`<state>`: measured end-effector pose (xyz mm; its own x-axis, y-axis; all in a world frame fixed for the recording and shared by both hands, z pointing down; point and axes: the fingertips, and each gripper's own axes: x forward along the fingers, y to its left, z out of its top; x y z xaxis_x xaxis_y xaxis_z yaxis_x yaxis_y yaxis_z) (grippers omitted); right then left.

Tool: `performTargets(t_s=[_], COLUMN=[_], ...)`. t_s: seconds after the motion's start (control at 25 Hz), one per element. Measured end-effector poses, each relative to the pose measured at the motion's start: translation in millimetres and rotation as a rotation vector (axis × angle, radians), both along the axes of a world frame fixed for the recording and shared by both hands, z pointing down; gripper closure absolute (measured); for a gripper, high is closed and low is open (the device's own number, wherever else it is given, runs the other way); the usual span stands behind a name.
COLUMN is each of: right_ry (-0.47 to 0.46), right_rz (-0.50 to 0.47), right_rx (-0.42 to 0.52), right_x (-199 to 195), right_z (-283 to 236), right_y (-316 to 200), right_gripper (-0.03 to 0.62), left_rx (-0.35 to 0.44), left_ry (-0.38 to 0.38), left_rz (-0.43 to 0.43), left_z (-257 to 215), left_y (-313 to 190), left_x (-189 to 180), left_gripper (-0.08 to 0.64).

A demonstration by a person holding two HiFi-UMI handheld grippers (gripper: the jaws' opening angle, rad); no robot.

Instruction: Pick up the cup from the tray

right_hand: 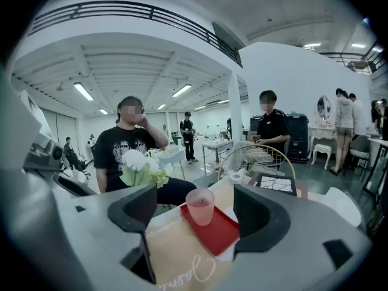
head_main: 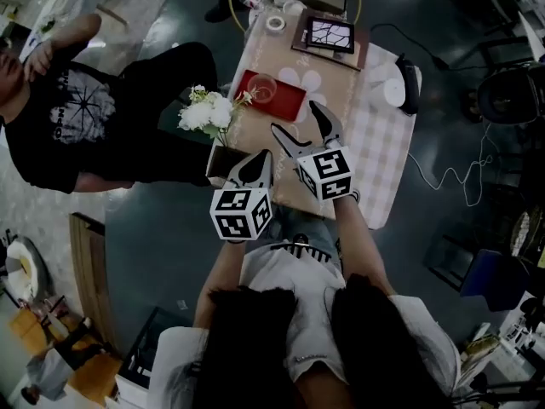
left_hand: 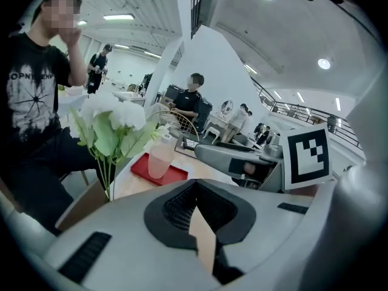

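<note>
A translucent pink cup (head_main: 263, 88) stands upright on a red tray (head_main: 289, 102) on the long table. My right gripper (head_main: 305, 128) hovers just short of the tray, open and holding nothing. In the right gripper view the cup (right_hand: 200, 206) shows centred between the wide jaws, farther ahead on the tray (right_hand: 218, 230). My left gripper (head_main: 249, 170) hangs at the table's near left corner, shut and empty. From the left gripper view the cup (left_hand: 159, 157) is ahead to the left, behind the flowers.
White flowers (head_main: 209, 109) in a brown box stand at the table's left edge next to the tray. Farther back are a framed picture (head_main: 330, 34) and a tape roll (head_main: 275, 23). A person in a black shirt (head_main: 77, 118) sits left of the table.
</note>
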<state>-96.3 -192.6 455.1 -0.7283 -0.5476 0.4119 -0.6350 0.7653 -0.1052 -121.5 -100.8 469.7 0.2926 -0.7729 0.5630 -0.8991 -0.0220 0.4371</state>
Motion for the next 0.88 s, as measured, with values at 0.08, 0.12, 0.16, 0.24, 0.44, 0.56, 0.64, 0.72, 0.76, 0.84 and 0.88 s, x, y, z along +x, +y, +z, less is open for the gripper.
performTargets(t_s=[0.08,0.12,0.16,0.24,0.44,0.56,0.64,0.72,0.76,0.84,0.88], right_ry=[0.012,0.024,0.037,0.052,0.064,0.071,0.073,0.073,0.073,0.077,0.080], right_rz=[-0.023,-0.039,-0.056,-0.089,-0.142,-0.158,-0.179,-0.204,-0.212,-0.218,-0.218], right_rx=[-0.010,-0.012,-0.009,-0.007,-0.030,-0.006,-0.015,-0.032,-0.041,-0.052,-0.055], right_x=[-7.6,-11.5,-15.9,-24.9,-45.3,-54.7,-61.5,-69.6,-73.2,-78.2,-80.2], right_z=[8.9,14.0,18.8,27.4,53.5,65.2,74.3,84.5,89.5,99.3,104.0], right_y=[-10.4,-14.8,-18.8,-25.8,-40.0,-51.7,-56.3,-56.4,-56.6,-59.6,-61.4], right_gripper=[0.213,0.212,0.210,0.206,0.195,0.184,0.184,0.184,0.184,0.184,0.184], left_rx=[-0.020,-0.031,-0.042,-0.061,-0.104,-0.113,-0.115,-0.125,-0.130,-0.143,-0.151], left_ry=[0.003,0.004,0.002,-0.010,-0.003,0.010,0.004,-0.003,-0.006,-0.014,-0.017], left_rz=[-0.014,-0.021,-0.026,-0.031,-0.068,-0.089,-0.100,-0.113,-0.118,-0.121,-0.122], left_z=[6.6,10.2,13.7,20.6,38.1,41.3,44.2,50.1,53.8,61.3,64.5], left_y=[-6.5,-9.0,-11.5,-16.8,-25.9,-36.6,-44.4,-48.1,-49.4,-52.0,-52.8], left_x=[-1.4,-1.9,-2.6,-2.9,-1.8,-3.3,-5.3,-9.4,-11.5,-14.9,-16.2], left_gripper=[0.551,0.551,0.551,0.551,0.551,0.551,0.551,0.551,0.551,0.551,0.551])
